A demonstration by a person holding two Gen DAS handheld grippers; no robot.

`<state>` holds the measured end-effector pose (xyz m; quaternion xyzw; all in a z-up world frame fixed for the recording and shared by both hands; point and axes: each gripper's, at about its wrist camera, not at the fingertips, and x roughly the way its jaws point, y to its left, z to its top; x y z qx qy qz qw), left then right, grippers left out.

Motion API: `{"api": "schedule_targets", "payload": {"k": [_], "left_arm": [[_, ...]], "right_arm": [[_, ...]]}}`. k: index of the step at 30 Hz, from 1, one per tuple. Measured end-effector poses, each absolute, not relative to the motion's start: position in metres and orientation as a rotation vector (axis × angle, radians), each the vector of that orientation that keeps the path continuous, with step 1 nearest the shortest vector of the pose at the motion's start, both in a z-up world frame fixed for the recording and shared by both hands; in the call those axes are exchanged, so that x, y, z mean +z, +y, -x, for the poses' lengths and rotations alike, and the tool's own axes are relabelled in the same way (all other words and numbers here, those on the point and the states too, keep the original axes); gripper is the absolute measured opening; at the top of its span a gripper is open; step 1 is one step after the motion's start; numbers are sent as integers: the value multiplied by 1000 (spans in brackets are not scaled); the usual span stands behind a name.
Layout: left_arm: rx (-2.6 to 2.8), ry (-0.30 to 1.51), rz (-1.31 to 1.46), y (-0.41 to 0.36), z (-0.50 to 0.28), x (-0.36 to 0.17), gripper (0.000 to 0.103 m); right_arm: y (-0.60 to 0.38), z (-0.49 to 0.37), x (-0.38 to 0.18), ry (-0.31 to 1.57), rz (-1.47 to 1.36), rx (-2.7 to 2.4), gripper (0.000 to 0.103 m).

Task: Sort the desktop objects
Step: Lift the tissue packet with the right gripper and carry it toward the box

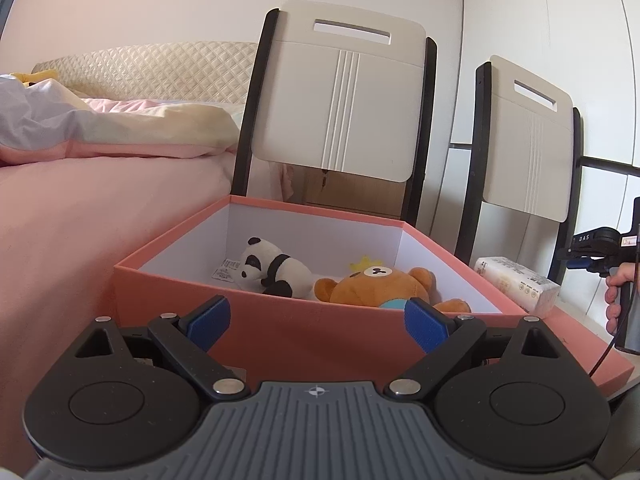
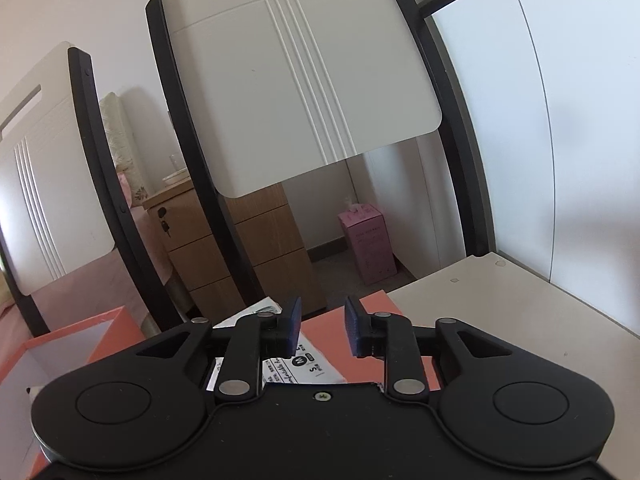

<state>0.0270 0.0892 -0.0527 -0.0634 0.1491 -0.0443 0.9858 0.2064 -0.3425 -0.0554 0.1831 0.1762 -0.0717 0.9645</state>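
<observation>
A salmon box [image 1: 280, 332] with a white inside stands open in front of my left gripper [image 1: 319, 322], which is open and empty just short of the near wall. Inside lie a panda plush [image 1: 276, 268] on its side and a brown bear plush [image 1: 380, 284] with a yellow crown. To the right, a white tissue pack [image 1: 516, 284] rests on the flat salmon lid [image 1: 580, 348]. In the right wrist view my right gripper [image 2: 323, 326] hovers open, with a narrower gap, just above the tissue pack [image 2: 308, 364] on the lid [image 2: 374, 306]. Nothing is between its fingers.
Two folding chairs [image 1: 340, 100] [image 1: 528, 148] stand behind the box, close to a white wall. A bed with pink bedding [image 1: 80, 208] fills the left. A hand [image 1: 616, 296] holds the other gripper at far right. Beige tabletop [image 2: 500, 312], wooden drawer unit [image 2: 240, 256] and a pink carton [image 2: 368, 240] lie beyond.
</observation>
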Motion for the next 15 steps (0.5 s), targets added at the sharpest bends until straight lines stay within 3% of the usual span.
{"api": "schedule_targets", "payload": {"k": [1,3,5,10,15], "left_arm": [[-91,299,129,89,-27,-53,96],[-94,298,130,89,-27,-52,96],[-97,297,128,89,-26,-52,96],[-103,301,125,87,-26,-53,96],[-114,301,115,85,-25,-54,96]], "right_arm": [[-344,-206,-57,345,-371,-131,42],[-345,-205,-59,328,-362,-96,83],[-343,-207,-62,325,-353,-50,96],[-335,-215,-72,396,-365,53,102],[-311,-221,-79,436,-153,36,102]]}}
